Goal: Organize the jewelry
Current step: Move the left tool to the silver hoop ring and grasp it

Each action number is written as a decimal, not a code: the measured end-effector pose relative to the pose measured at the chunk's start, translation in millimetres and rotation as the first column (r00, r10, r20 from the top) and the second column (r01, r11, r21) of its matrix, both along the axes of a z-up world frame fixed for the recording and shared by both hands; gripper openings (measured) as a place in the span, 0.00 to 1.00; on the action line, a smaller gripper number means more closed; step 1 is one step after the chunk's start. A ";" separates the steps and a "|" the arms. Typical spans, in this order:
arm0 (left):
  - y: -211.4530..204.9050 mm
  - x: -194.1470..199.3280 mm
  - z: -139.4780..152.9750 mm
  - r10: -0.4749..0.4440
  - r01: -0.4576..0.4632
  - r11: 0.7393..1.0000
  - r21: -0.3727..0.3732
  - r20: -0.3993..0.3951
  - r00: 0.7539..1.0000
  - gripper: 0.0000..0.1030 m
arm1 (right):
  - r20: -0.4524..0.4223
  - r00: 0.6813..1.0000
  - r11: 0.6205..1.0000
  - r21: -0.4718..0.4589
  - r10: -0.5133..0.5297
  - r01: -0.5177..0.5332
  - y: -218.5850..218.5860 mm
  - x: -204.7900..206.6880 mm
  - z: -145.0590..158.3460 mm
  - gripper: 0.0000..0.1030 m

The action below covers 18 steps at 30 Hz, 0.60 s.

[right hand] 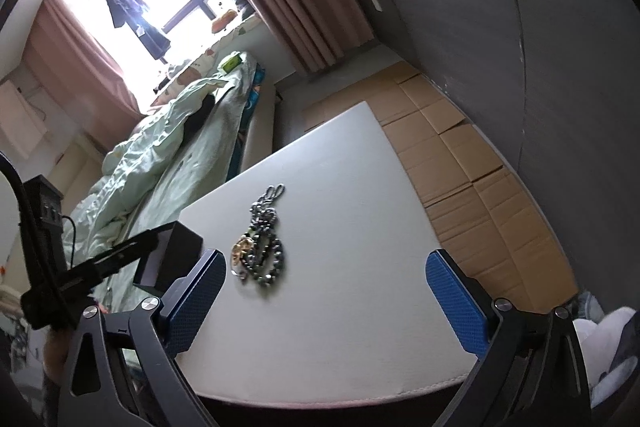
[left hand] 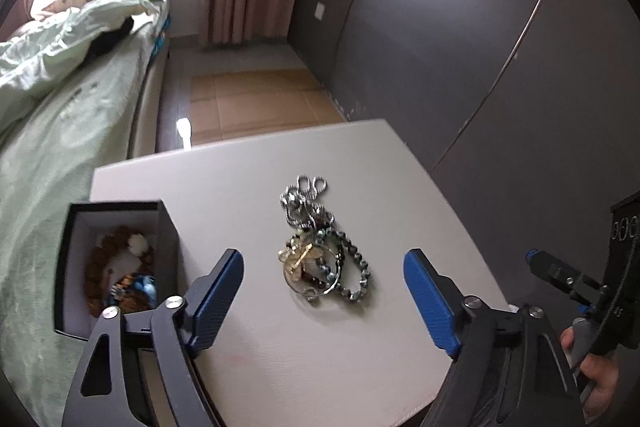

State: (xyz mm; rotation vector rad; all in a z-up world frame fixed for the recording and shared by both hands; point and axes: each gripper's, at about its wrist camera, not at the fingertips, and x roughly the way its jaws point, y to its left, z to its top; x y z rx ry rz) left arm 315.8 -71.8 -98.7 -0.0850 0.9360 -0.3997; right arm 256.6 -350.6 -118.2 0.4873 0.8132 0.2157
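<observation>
Silver chain, dark beads and a gold-coloured charm lie tangled in one jewelry pile on a pale table, roughly at its middle. To the left, at the table's near-left corner, stands an open black box with a pale lining; a brown bead bracelet and some blue pieces already rest inside it.

The left gripper hangs above the table with its blue pads spread wide, one on each side of the pile, touching nothing. The right gripper is also wide open and empty; the pile sits near its left pad, and bare table fills the gap.

The step in hand looks like the approach to pick up the next piece for the box. The next move seems to call for lowering the left gripper and closing on a single strand, since the pieces overlap and could lift together.

Only the left wrist view looks down into the box and shows its contents, as well as a hand holding the right tool at the right edge. The right wrist view shows the box only from outside, and flattened cardboard on the floor to the right of the table.
</observation>
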 end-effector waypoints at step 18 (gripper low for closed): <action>-25.8 17.4 -69.7 0.085 -0.080 0.995 0.057 -0.094 0.992 0.80 | -0.059 0.998 0.999 0.033 -0.012 0.014 -14.2 7.2 -29.9 0.98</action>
